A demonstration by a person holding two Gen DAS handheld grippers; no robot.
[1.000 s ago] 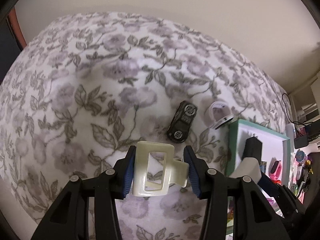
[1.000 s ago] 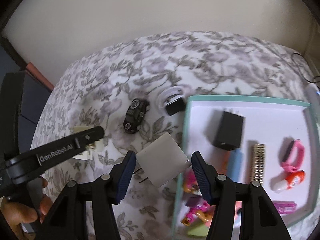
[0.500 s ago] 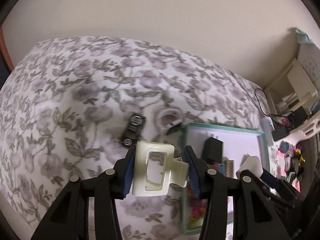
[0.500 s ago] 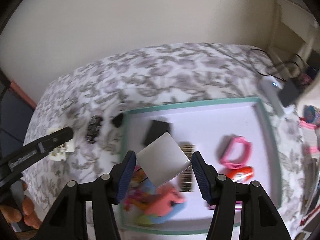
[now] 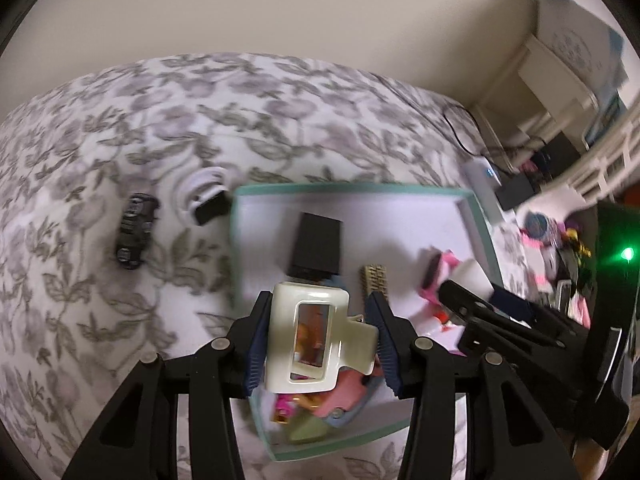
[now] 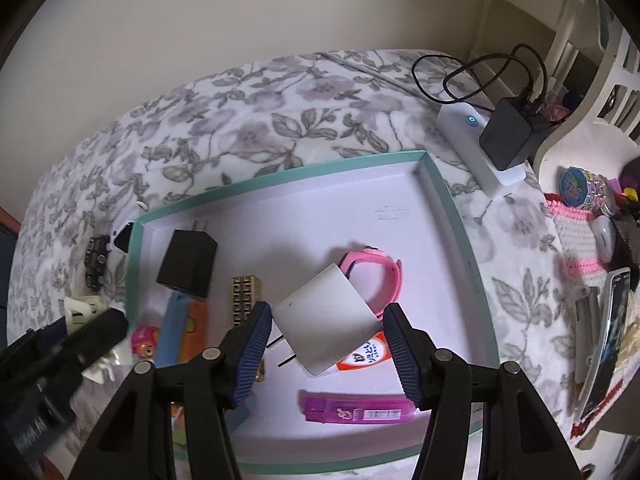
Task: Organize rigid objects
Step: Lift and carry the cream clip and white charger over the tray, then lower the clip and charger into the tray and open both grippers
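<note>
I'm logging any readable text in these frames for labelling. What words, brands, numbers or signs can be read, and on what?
Nothing reads with certainty.
Magenta flat packet in the teal-rimmed tray: white label with digits, too small to read.
Orange-and-white tube under the white square charger: dark script, blurred.
Round blue-lidded tin beside the tray: printed picture, lettering illegible.
White power bank: a lit blue power symbol.

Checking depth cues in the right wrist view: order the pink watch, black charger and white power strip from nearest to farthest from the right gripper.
From the right gripper, which holds a white adapter:
1. Pink watch, in the tray just past the fingers.
2. Black charger, in the tray's far left corner.
3. White power strip, outside the tray, far right on the bed.
</note>
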